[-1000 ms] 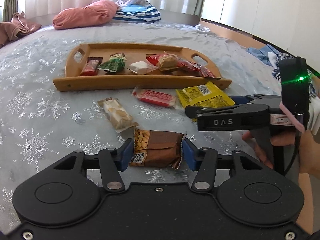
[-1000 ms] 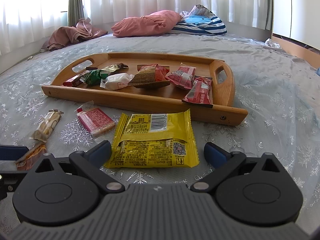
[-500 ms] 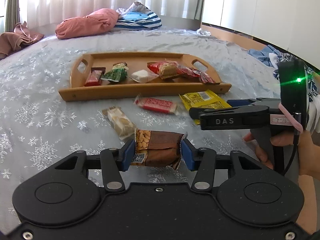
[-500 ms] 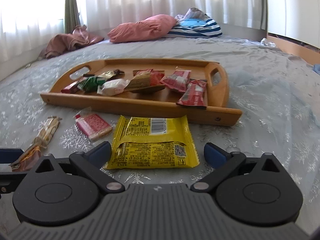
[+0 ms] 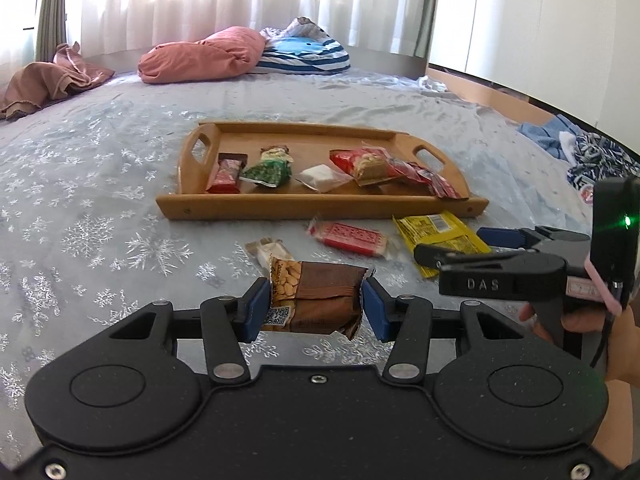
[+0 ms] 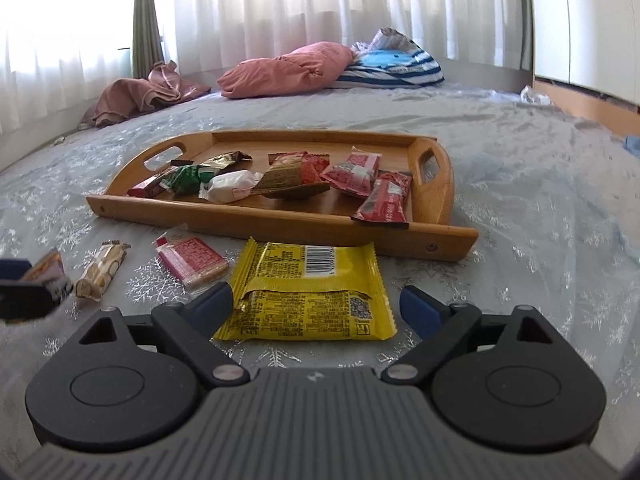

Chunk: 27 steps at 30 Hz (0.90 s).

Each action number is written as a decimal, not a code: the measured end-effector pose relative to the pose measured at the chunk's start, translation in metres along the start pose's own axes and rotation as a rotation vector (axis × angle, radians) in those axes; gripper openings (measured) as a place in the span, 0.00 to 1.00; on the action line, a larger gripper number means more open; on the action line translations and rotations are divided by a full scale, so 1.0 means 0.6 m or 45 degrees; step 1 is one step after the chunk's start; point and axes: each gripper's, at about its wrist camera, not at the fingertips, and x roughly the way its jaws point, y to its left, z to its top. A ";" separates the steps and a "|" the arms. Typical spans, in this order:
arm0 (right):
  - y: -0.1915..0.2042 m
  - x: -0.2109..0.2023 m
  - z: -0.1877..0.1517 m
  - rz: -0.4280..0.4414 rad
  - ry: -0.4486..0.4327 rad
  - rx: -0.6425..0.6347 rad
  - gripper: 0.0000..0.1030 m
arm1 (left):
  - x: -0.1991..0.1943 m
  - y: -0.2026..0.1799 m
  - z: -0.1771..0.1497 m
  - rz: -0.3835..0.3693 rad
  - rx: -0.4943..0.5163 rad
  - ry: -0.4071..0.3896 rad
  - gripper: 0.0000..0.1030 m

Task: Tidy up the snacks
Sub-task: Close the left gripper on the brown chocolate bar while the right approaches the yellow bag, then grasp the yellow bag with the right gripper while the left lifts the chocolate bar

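Note:
My left gripper (image 5: 316,306) is shut on a brown almond snack pack (image 5: 320,298) and holds it lifted above the bedspread. A wooden tray (image 5: 320,202) with several snacks lies beyond it. My right gripper (image 6: 316,308) is open, its fingers on either side of a yellow packet (image 6: 308,292) that lies flat in front of the tray (image 6: 280,224). A red wafer pack (image 6: 192,262) and a pale biscuit bar (image 6: 102,274) lie to the left. The left gripper with its pack shows at the left edge of the right wrist view (image 6: 44,276).
The snowflake bedspread (image 5: 100,208) covers the bed. Pink and striped pillows (image 5: 240,56) lie at the far end. Clothes (image 5: 580,152) lie at the right edge, and a brown cloth (image 5: 48,80) lies far left. The person's right hand (image 5: 592,320) holds the right gripper.
My left gripper has risen off the bedspread with the brown almond pack in it. The right gripper has stayed open around the yellow packet, lifting slightly.

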 end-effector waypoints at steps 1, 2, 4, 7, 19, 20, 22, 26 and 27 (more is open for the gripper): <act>0.004 -0.001 -0.001 -0.009 -0.009 -0.022 0.94 | 0.000 0.001 0.001 0.002 -0.003 0.000 0.46; 0.009 -0.001 -0.002 -0.019 -0.016 -0.044 0.94 | 0.001 0.003 0.001 0.003 -0.005 0.000 0.46; 0.020 -0.003 -0.003 -0.027 -0.023 -0.099 0.95 | 0.001 0.004 0.002 0.006 -0.009 0.000 0.46; 0.035 -0.002 -0.004 -0.039 -0.014 -0.176 0.95 | 0.001 0.008 0.006 0.018 -0.020 -0.009 0.46; 0.046 0.009 0.036 -0.086 0.193 -0.172 0.66 | -0.004 0.040 0.059 0.065 -0.050 -0.091 0.46; 0.048 0.009 0.037 -0.086 0.200 -0.178 0.64 | -0.005 0.043 0.065 0.069 -0.053 -0.099 0.46; 0.050 0.006 0.040 -0.086 0.209 -0.187 0.59 | -0.006 0.047 0.075 0.074 -0.056 -0.114 0.46; 0.042 -0.007 0.052 -0.068 0.206 -0.142 0.53 | -0.004 0.056 0.091 0.081 -0.061 -0.134 0.46; 0.041 -0.011 0.056 -0.052 0.203 -0.137 0.53 | -0.003 0.058 0.095 0.082 -0.064 -0.138 0.46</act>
